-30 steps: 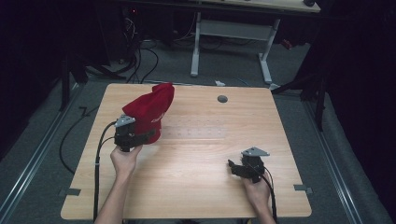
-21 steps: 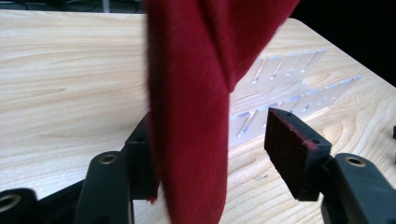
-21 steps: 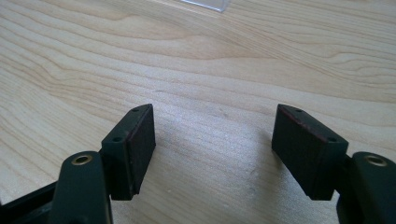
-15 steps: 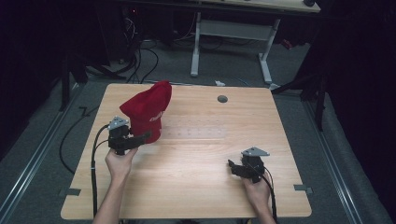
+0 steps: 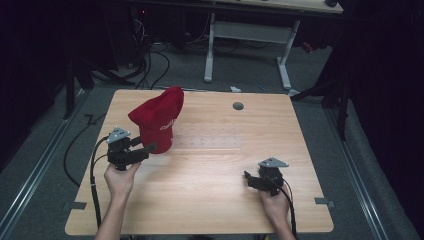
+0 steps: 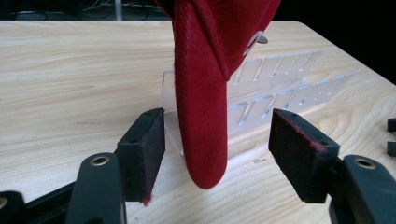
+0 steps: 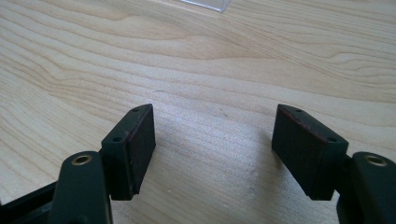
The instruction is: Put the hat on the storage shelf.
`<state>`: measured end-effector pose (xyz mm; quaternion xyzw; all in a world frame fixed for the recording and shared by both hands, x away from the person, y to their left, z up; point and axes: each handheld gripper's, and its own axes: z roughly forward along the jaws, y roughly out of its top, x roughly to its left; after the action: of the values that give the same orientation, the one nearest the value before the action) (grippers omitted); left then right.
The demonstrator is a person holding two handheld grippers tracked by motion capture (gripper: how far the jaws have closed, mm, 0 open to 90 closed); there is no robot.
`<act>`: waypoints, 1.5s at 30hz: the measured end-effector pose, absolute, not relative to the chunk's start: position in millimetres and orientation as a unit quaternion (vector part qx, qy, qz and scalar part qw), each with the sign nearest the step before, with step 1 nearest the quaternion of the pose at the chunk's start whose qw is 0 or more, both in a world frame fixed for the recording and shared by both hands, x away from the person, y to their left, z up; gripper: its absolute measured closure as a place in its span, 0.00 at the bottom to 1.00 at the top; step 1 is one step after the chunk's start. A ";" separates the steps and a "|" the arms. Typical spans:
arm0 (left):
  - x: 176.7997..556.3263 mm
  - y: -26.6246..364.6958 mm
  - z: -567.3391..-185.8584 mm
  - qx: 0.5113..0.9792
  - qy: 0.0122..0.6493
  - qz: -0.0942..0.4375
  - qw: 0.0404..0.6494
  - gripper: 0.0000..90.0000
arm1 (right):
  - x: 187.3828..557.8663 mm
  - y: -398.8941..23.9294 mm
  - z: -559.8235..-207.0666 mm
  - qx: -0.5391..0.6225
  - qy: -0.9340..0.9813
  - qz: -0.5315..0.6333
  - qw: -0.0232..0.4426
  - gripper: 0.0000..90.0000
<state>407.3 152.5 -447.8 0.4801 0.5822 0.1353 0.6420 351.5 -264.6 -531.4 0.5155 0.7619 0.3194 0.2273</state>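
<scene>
White lettering on the red cap (image 5: 159, 120) is too small to read. One cap, red twill fabric, hung upright on a clear slotted plastic stand (image 6: 261, 88) at the left-rear part of the wooden table (image 5: 220, 165). Left gripper (image 5: 150, 148) is just beside the cap; its jaws have just been opening and the cap's brim hangs between the pads, untouched by either. Right gripper (image 5: 246, 178) rests well apart at front right, jaws wide over bare wood, nothing held. Two grippers, one stand, one small grey disc (image 5: 238, 106) at the table's rear

Left gripper (image 5: 150, 148) just opened; right gripper (image 5: 247, 179) gapes, resting.
</scene>
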 end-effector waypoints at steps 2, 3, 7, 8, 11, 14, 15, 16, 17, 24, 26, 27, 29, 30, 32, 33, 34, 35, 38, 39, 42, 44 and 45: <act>405.1 154.2 -448.1 0.477 0.584 0.135 0.643 0.41 | 351.5 -264.6 -531.4 0.515 0.762 0.319 0.227 0.34; 404.1 155.2 -448.2 0.476 0.585 0.136 0.642 0.41 | 351.5 -264.6 -531.4 0.515 0.762 0.319 0.227 0.34; 399.6 158.3 -448.0 0.472 0.588 0.135 0.644 0.41 | 351.5 -264.6 -531.4 0.515 0.762 0.319 0.227 0.34; 398.7 158.7 -448.0 0.471 0.587 0.135 0.644 0.41 | 351.5 -264.6 -531.4 0.515 0.762 0.319 0.227 0.34; 395.5 159.6 -448.7 0.474 0.587 0.135 0.643 0.40 | 351.5 -264.6 -531.4 0.515 0.762 0.319 0.227 0.34; 391.9 160.4 -450.7 0.480 0.587 0.135 0.638 0.40 | 351.5 -264.6 -531.4 0.515 0.762 0.319 0.227 0.34; 390.8 161.2 -451.3 0.479 0.587 0.135 0.638 0.40 | 351.5 -264.6 -531.4 0.515 0.762 0.319 0.227 0.34; 389.6 162.3 -451.7 0.478 0.588 0.134 0.639 0.40 | 351.5 -264.6 -531.4 0.515 0.762 0.319 0.227 0.34; 388.4 163.4 -452.0 0.475 0.589 0.133 0.640 0.40 | 351.5 -264.6 -531.4 0.515 0.762 0.319 0.227 0.34; 380.5 167.3 -453.9 0.470 0.590 0.133 0.643 0.40 | 351.5 -264.6 -531.4 0.516 0.762 0.319 0.228 0.34; 378.0 166.6 -455.6 0.474 0.589 0.134 0.641 0.40 | 351.5 -264.6 -531.4 0.515 0.762 0.319 0.227 0.34; 376.7 166.2 -456.3 0.474 0.588 0.133 0.641 0.40 | 351.5 -264.6 -531.4 0.516 0.762 0.319 0.227 0.34; 374.4 164.9 -458.1 0.476 0.588 0.135 0.640 0.40 | 351.5 -264.6 -531.4 0.516 0.762 0.319 0.227 0.34; 373.2 164.3 -459.1 0.478 0.587 0.136 0.639 0.40 | 351.5 -264.6 -531.4 0.515 0.762 0.319 0.227 0.34; 371.2 162.6 -460.7 0.480 0.587 0.135 0.638 0.39 | 351.5 -264.6 -531.4 0.515 0.762 0.319 0.228 0.34; 370.1 161.8 -461.6 0.482 0.587 0.135 0.637 0.39 | 351.5 -264.6 -531.4 0.515 0.762 0.319 0.227 0.34; 369.1 160.8 -462.3 0.482 0.586 0.134 0.637 0.39 | 351.5 -264.6 -531.4 0.515 0.762 0.319 0.228 0.34; 368.1 159.7 -462.8 0.482 0.587 0.132 0.637 0.39 | 351.5 -264.6 -531.4 0.515 0.762 0.319 0.228 0.34; 365.0 156.4 -464.9 0.488 0.583 0.131 0.636 0.39 | 351.3 -264.5 -531.3 0.516 0.762 0.319 0.227 0.34; 364.1 155.3 -465.4 0.489 0.583 0.126 0.636 0.39 | 351.3 -264.4 -531.3 0.516 0.762 0.319 0.227 0.34; 361.6 150.9 -467.6 0.493 0.584 0.111 0.635 0.39 | 351.3 -264.4 -531.4 0.515 0.762 0.319 0.228 0.34; 359.6 146.8 -470.1 0.498 0.582 0.107 0.633 0.39 | 351.3 -264.4 -531.4 0.515 0.762 0.319 0.228 0.34; 358.8 145.0 -471.5 0.502 0.581 0.106 0.632 0.39 | 351.3 -264.4 -531.4 0.515 0.762 0.319 0.228 0.34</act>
<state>358.8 145.0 -471.5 0.5020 0.5809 0.1060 0.6319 351.3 -264.4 -531.4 0.5152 0.7622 0.3192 0.2276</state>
